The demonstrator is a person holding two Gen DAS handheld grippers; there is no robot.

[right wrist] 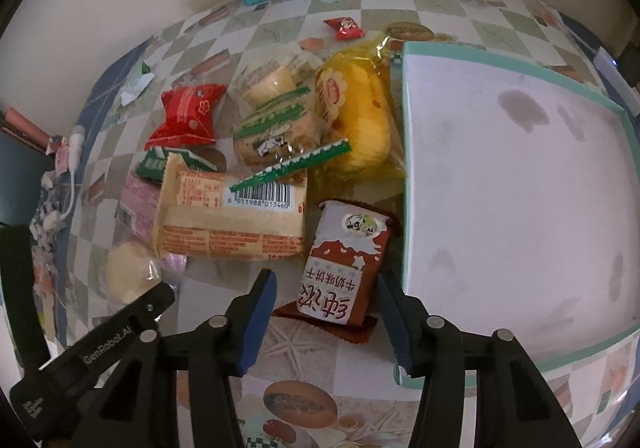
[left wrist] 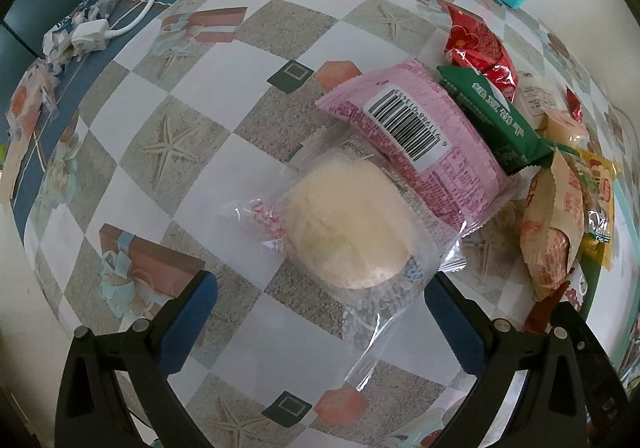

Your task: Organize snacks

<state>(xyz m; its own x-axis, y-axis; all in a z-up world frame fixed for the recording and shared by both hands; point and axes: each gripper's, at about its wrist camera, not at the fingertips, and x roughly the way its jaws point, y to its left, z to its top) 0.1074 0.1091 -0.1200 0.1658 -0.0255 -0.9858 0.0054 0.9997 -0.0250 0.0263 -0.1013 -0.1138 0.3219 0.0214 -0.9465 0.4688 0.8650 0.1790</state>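
Right hand-held gripper (right wrist: 326, 312) straddles brown biscuit packet (right wrist: 344, 268), jaws apart, beside bare tray (right wrist: 404, 152).

I see a checkered grey-white tabletop (left wrist: 192, 96) with starfish prints, a pink packet (left wrist: 424, 144), green packet (left wrist: 496, 108), red packet (right wrist: 188, 116), brown-white biscuit packet (right wrist: 344, 268), and a white tray (right wrist: 520, 188) with teal rim.

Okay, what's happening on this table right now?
A person with two handheld grippers is sorting a pile of wrapped snacks beside an empty white tray. The left gripper points down over a pale cake in clear wrap, jaws open on either side of it. The right gripper has a brown-and-white biscuit pack between its jaws, but the pads do not yet press on it. Nothing is in the tray.
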